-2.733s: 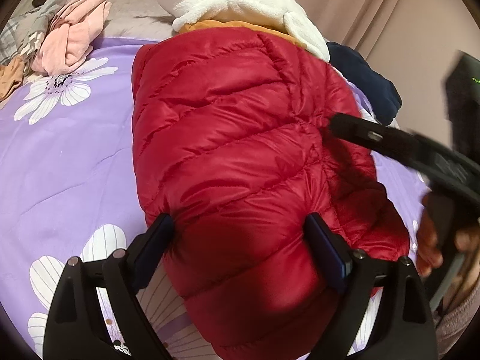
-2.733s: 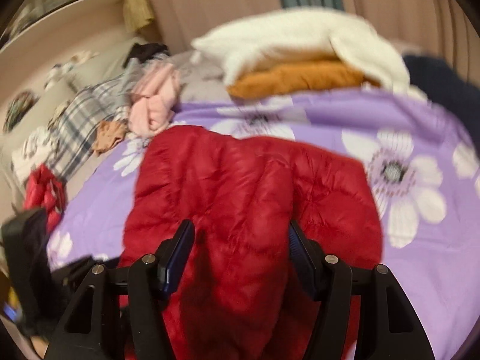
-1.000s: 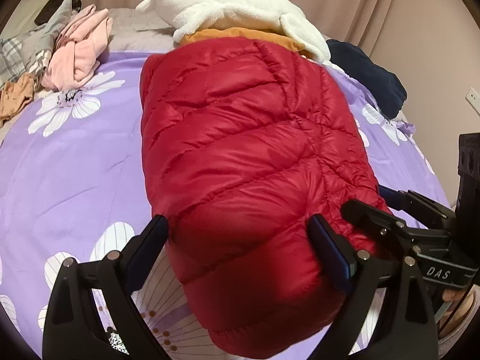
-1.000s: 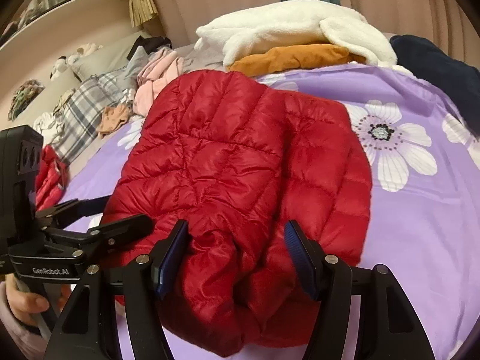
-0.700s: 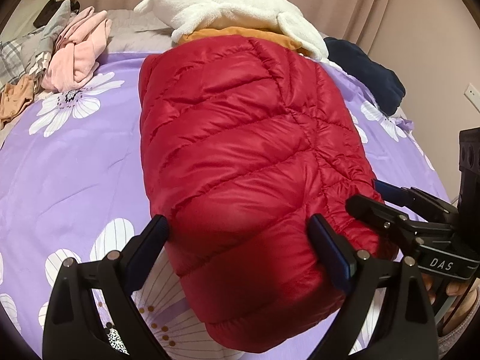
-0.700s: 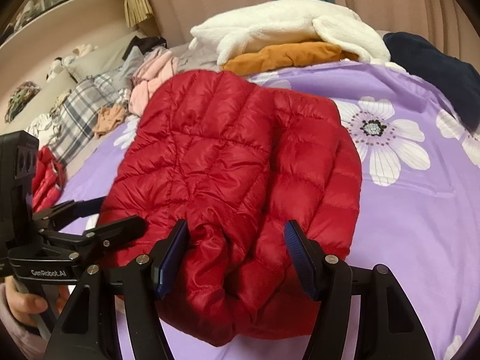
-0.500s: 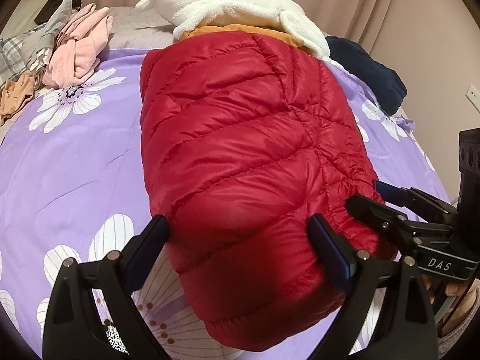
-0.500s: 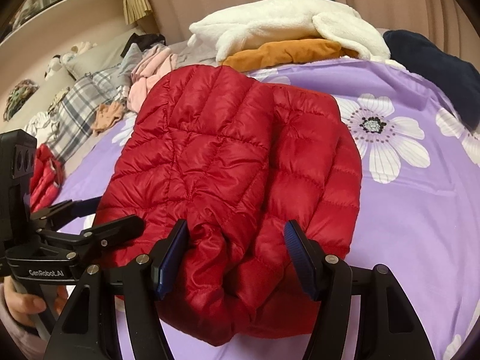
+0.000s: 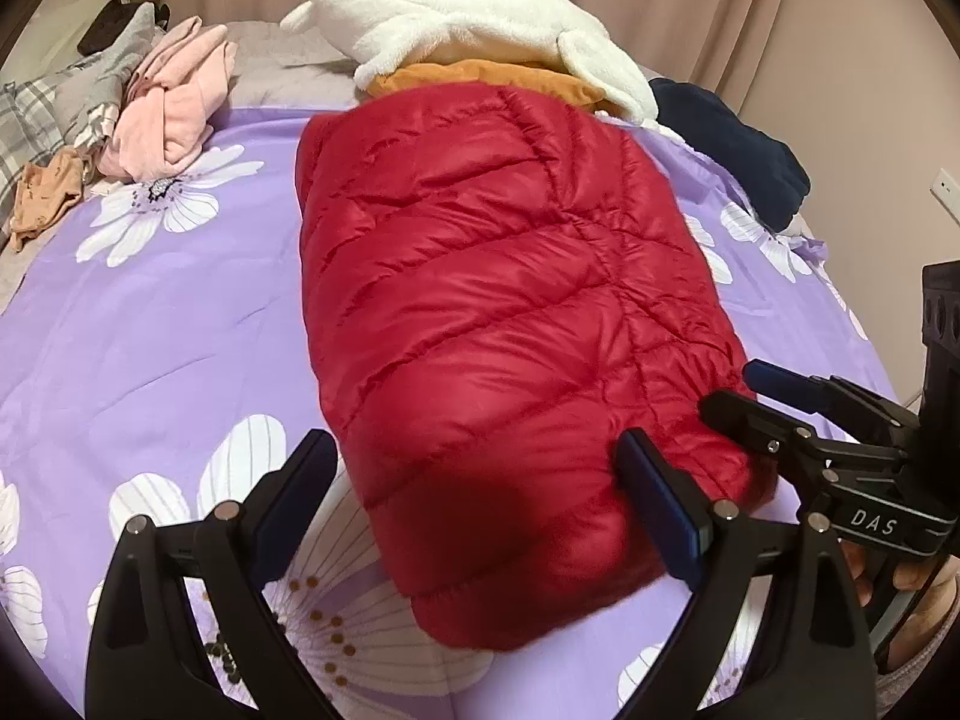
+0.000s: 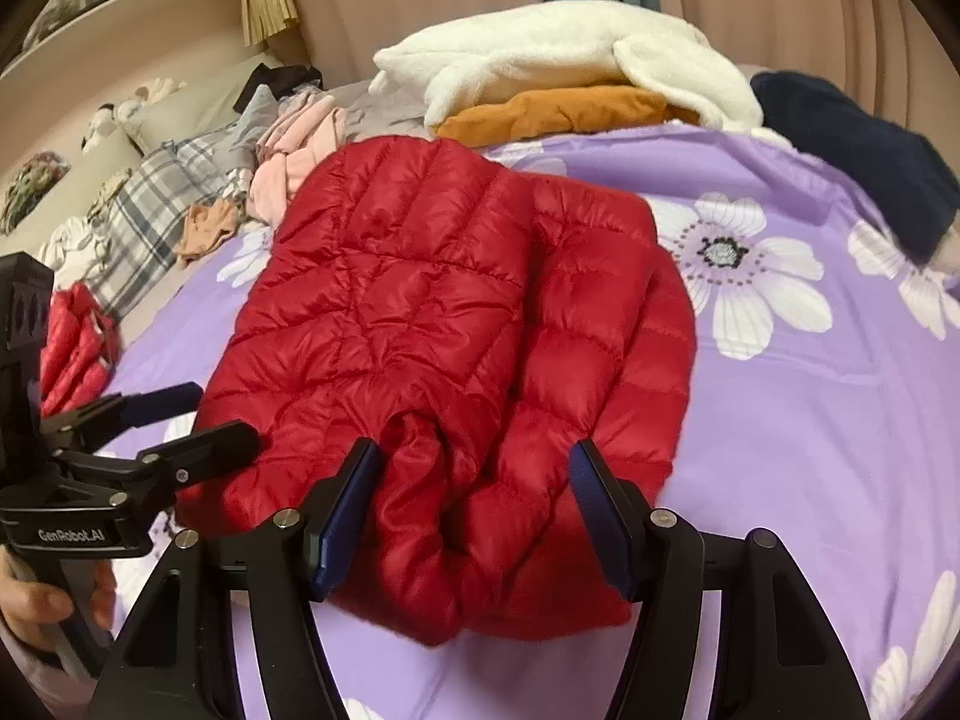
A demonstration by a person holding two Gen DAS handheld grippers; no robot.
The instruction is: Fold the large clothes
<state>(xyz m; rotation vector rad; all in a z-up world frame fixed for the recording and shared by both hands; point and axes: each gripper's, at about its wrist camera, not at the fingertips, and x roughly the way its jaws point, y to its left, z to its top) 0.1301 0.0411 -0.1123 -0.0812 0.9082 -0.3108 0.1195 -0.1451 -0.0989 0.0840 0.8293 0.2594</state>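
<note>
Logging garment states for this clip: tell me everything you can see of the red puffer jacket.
The red puffer jacket is shiny and quilted, with stitched seams puffing it into panels. It lies folded into a compact, roughly rectangular bundle on the purple flowered bedsheet; in the right wrist view a rolled, sleeve-like part shows at its near edge. Its far end reaches the orange garment. Both the left claw and the right claw are open and straddle its near end without clamping it.

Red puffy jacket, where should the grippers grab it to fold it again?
Probably the near rounded end of the red jacket, coming in low from the near side. It lies folded lengthwise on the purple sheet, and both the left gripper and right gripper are open there.
</note>
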